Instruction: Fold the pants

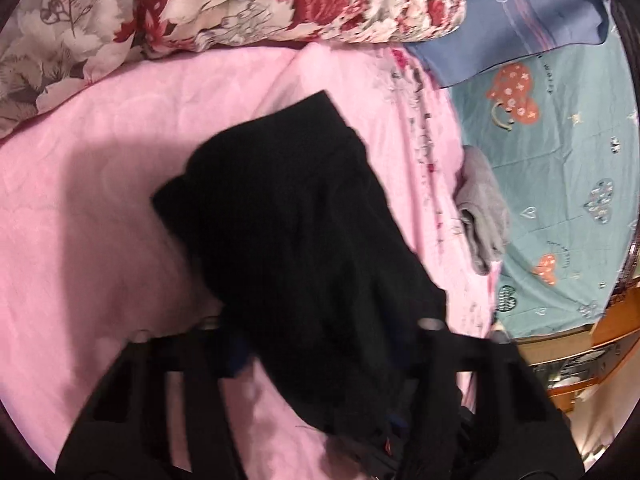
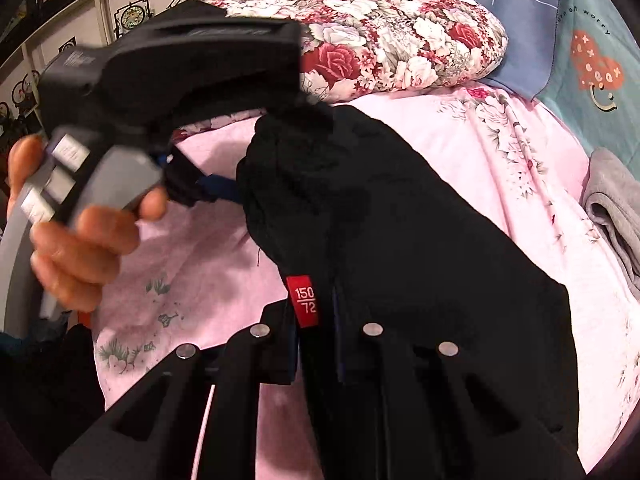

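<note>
**Ana:** Two grippers on one garment, then. Start at the left.

**Ben:** In the right wrist view, a hand (image 2: 76, 240) holds the left gripper (image 2: 244, 184) at the far left, its nose at the upper corner of the black pants (image 2: 400, 240). Its tips are buried in dark cloth, so I cannot tell whether they pinch it.

**Ana:** And in its own camera?

**Ben:** Blurred. The pants lie between its fingers (image 1: 440, 344), but a grip isn't clear.

**Ana:** Further right?

**Ben:** The right gripper (image 2: 316, 344) has its jaws drawn together on the pants' edge, right beside the red size tag (image 2: 305, 300).

**Ana:** Where do the pants sit?

**Ben:** Bunched in a narrow heap on the pink floral bedsheet (image 2: 500, 168), below the rose-patterned pillow (image 2: 392, 32). A grey cloth (image 2: 616, 208) lies off to the right.

**Ana:** Progress?

**Ben:** Probably midway: the pants look doubled over already, but they're rumpled, so a final fold and smoothing seem left.
</note>
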The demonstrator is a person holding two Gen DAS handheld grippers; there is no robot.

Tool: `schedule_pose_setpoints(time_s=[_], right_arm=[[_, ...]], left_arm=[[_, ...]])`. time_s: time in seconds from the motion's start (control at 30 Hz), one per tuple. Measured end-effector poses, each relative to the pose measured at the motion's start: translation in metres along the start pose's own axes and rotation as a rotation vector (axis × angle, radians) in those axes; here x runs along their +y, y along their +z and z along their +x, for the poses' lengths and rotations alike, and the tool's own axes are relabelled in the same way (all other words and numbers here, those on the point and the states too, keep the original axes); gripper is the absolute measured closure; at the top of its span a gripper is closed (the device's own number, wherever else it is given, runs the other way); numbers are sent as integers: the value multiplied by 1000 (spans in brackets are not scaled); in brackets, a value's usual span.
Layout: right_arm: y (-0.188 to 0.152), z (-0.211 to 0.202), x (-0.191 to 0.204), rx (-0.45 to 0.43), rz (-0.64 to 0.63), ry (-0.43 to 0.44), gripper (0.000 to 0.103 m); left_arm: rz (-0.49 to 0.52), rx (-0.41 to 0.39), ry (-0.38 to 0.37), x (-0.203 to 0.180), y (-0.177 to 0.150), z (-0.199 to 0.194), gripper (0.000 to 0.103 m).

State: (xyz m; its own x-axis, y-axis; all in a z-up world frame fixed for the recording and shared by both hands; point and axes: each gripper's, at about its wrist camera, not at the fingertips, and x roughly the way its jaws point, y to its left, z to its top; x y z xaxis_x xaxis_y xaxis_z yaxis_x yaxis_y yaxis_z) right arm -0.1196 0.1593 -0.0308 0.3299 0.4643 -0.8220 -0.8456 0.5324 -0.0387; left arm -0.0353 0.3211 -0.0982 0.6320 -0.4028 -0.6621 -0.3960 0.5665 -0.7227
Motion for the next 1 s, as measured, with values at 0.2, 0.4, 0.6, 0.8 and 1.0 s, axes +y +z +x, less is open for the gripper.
schedule_pose_setpoints(time_s=[0.2,0.4,0.6,0.8,1.0], right_arm=[[-16,-23,-22,-40,173,101,43],[-102,-101,-128,-129,640,91,43],[-208,-139,-194,-189,1043,121,42],[-223,-113,-189,-133,1100,247,39],[-207,-101,-169,-131,996,303,25]], left_arm=[[-21,16,0,14,4,3,79],[27,-2,40,8,3,3,80],[96,-54,112,-6,-1,-2,85],[237,-153,141,-43,-11,-19,86],[546,-267,144,-125,-50,-39,86]])
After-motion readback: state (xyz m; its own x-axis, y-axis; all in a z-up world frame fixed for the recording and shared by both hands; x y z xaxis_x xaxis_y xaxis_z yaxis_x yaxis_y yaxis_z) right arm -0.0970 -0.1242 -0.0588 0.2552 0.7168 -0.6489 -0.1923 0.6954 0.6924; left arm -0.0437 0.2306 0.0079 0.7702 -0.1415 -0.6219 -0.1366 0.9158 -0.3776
